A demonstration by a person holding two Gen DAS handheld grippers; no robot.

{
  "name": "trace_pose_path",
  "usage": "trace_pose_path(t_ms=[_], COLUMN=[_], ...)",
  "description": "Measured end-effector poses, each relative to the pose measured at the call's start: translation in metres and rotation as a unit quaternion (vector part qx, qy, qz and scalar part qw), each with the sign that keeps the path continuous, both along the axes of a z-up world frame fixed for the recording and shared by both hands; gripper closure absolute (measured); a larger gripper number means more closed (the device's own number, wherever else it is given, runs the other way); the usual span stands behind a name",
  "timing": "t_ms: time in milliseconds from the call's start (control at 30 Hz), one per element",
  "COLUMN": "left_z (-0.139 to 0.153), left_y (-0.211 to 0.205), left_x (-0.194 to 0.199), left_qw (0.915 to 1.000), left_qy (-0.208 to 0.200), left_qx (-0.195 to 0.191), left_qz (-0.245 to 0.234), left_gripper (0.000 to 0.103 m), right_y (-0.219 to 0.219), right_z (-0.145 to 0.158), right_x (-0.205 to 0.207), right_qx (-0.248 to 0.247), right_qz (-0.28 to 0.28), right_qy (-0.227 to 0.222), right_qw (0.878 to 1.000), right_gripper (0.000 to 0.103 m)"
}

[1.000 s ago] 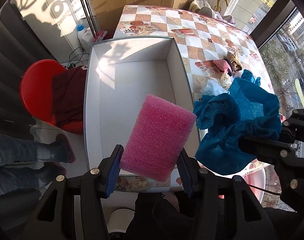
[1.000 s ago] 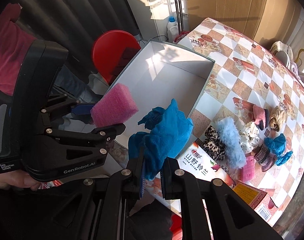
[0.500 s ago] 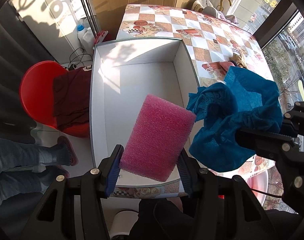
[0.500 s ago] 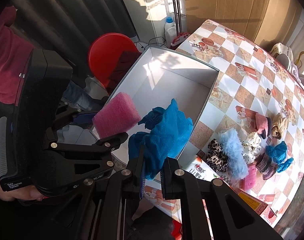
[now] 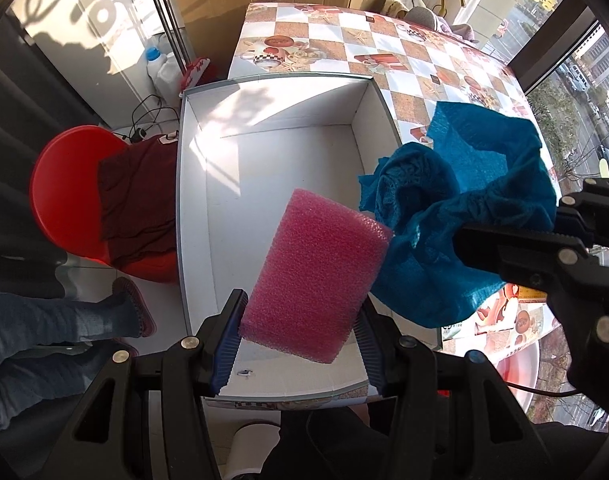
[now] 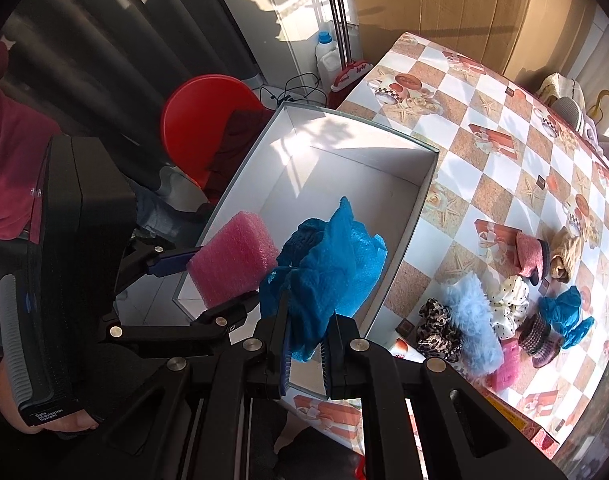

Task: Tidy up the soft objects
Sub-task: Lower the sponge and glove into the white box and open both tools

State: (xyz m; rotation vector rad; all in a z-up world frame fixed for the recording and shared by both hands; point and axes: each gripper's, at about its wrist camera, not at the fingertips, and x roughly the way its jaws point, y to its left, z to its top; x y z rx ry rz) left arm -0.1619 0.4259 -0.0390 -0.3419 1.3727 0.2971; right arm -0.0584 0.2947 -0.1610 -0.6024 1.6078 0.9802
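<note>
white box (image 5: pixel 280 184) interior bare | walls ring it | top open

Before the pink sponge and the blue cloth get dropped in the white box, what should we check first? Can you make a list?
1. Left gripper shut on the pink sponge: ok.
2. Right gripper shut on the blue cloth: ok.
3. White box open, with nothing inside: ok.
4. Sponge over the box: ok.
5. Cloth fully over the box: cannot tell; part looks past the right wall.
6. Sponge and cloth apart: cannot tell; they overlap in both views.
</note>
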Motion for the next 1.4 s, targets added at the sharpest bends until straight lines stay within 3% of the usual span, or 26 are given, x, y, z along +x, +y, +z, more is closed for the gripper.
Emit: trace_pose_path(t_ms=[633,1400], left_z=[-0.018,-0.014], left_y=[0.019,0.039], left_x=[0.022,0.034], left_qw=[0.9998,0.9999], left_qy=[0.018,0.007], left_qx=[-0.009,-0.014], left_qz=[-0.008,-0.001], left_gripper=[0.047,0.046], right_y=[0.028,0.061], right_z=[-0.035,-0.031], right_x=[0.024,0.046], right_qx=[-0.028,-0.013], right_qz=[-0.021,-0.024], right_qy=[0.015,-0.004], right_qw=[0.999,1.0], right_gripper=[0.09,0.09])
